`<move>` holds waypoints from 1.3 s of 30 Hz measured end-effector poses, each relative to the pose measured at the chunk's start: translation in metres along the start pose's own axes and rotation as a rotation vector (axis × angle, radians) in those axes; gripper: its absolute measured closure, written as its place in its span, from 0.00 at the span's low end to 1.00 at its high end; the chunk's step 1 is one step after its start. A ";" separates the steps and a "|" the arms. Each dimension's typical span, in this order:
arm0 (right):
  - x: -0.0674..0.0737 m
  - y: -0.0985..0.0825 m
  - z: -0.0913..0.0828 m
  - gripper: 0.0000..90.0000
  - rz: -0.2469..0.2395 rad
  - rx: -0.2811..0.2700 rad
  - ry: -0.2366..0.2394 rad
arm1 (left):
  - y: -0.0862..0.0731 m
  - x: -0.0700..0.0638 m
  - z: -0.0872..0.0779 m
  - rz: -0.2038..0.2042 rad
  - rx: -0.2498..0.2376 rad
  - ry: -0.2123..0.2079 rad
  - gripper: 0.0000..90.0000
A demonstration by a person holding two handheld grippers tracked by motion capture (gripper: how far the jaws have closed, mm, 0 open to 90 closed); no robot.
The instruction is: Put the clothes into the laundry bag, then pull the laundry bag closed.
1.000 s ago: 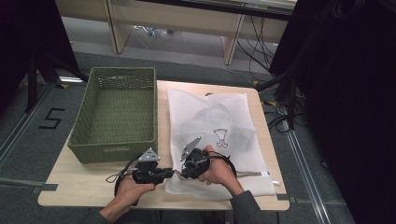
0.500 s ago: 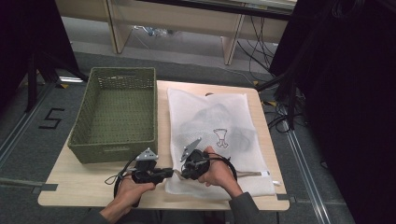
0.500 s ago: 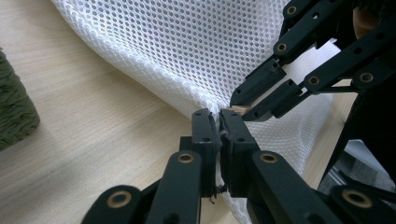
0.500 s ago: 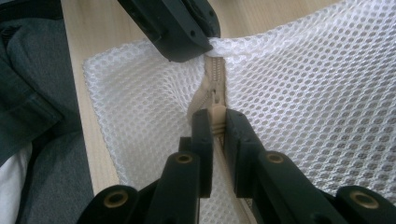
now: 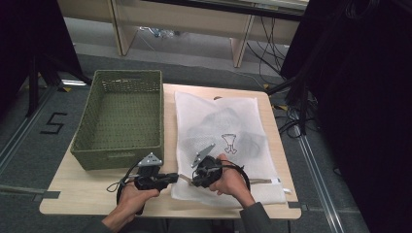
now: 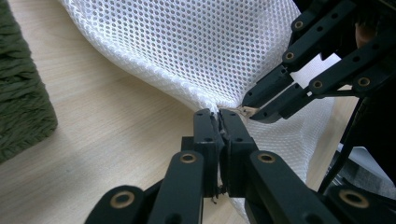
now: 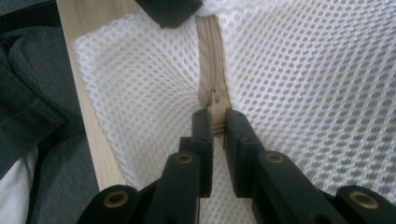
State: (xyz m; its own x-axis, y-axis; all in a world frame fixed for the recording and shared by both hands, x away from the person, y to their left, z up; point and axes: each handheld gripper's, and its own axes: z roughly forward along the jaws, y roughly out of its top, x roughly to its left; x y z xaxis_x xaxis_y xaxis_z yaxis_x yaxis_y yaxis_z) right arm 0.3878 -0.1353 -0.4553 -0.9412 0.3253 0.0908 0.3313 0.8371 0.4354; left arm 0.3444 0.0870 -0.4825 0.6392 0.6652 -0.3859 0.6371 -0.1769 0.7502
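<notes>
At the left of the high view a green woven basket [image 5: 120, 116] stands on the light wooden desk [image 5: 87, 191], with nothing in it that the picture shows. Just beside the basket, to its right, lies a white mesh laundry bag [image 5: 228, 141], flat on the desk, with dark cloth showing dimly through the netting and a small printed mark on its top side.

At the bag's near left corner the two tools meet. The left hand-held gripper [image 5: 171, 177] lies low over the desk, pointing right toward the bag. In the left gripper view its jaws are pressed together on a bunched fold of the bag's mesh [image 6: 205, 100], which is drawn up into a peak at the tips [image 6: 218, 116].

Right next to it, the right hand-held gripper [image 5: 193, 178] points left, its tips nearly touching the other's. In the right gripper view its jaws are clamped on the beige zipper pull [image 7: 215, 119], which sits on the bag's beige zipper tape [image 7: 208, 56], running away from the tips between two fields of white netting. The desk's edge [image 7: 86, 121] and a grey sleeve [image 7: 32, 107] show at the left of that view.
</notes>
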 end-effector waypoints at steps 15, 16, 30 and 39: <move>-0.006 -0.025 -0.009 0.93 0.055 -0.013 -0.008 | 0.001 0.000 -0.007 0.044 0.010 0.004 0.96; -0.006 -0.026 -0.010 0.93 0.058 -0.018 -0.003 | 0.001 -0.001 -0.006 0.045 0.014 0.000 0.96; -0.008 -0.035 -0.015 0.93 0.071 -0.016 -0.026 | 0.002 -0.003 -0.006 0.062 0.022 0.003 0.96; -0.008 -0.038 -0.018 0.93 0.079 -0.009 -0.037 | 0.001 -0.002 -0.007 0.068 0.024 0.010 0.96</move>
State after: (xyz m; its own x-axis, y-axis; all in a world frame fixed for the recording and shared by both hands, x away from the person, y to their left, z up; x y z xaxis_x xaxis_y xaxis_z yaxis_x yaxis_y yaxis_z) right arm 0.3816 -0.1779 -0.4568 -0.9089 0.4065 0.0928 0.4041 0.8040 0.4363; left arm 0.3410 0.0910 -0.4768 0.6771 0.6582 -0.3290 0.6024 -0.2391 0.7615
